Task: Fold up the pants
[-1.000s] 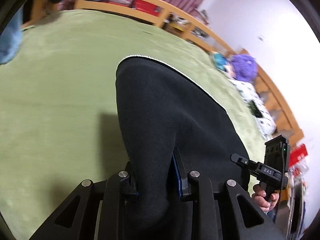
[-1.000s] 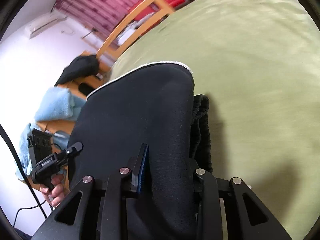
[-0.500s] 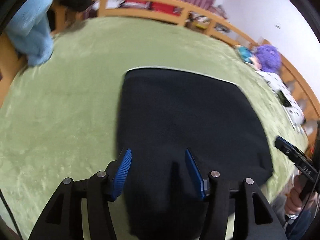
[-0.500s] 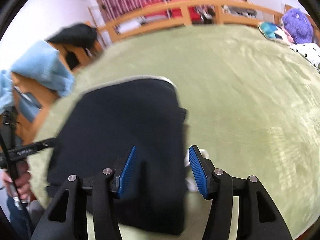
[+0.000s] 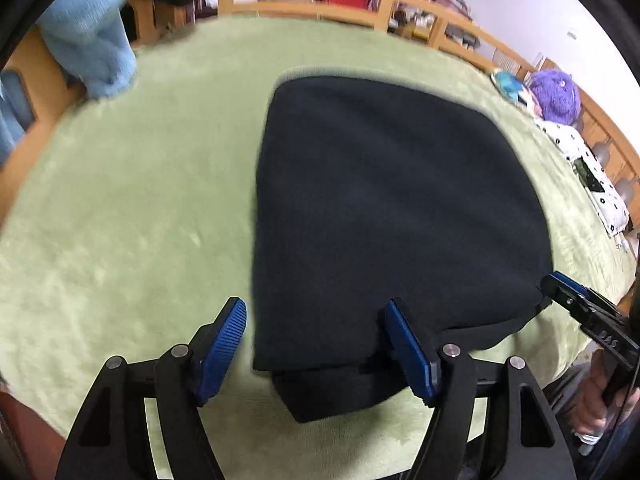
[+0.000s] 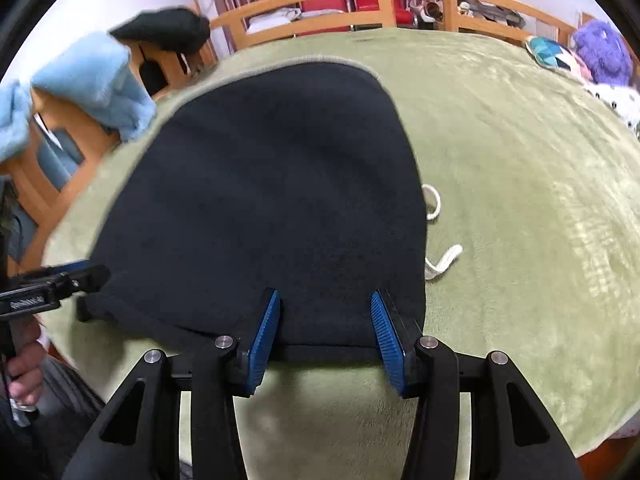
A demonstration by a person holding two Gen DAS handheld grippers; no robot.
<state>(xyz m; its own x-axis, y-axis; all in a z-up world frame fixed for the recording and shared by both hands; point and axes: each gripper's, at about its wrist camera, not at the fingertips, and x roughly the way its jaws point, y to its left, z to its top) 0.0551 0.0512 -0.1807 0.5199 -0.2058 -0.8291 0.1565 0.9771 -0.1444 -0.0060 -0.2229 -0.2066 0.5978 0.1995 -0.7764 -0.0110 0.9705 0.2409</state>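
Releasing: left gripper (image 5: 316, 344) and right gripper (image 6: 324, 330), jaws apart, just let go of black pants (image 5: 384, 208); folded bundle lies on green blanket (image 5: 128, 208) near its front edge.

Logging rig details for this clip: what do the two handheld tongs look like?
Both tongs, left and right, have matte black triangular cut-out arms with silver pivot screws and ribbed blue pads. Seen side-on, each body carries small white lettering, too blurred to read.

pants (image 5: 384, 208) on blanket (image 5: 132, 216), drawstring (image 6: 442, 262) right of pants
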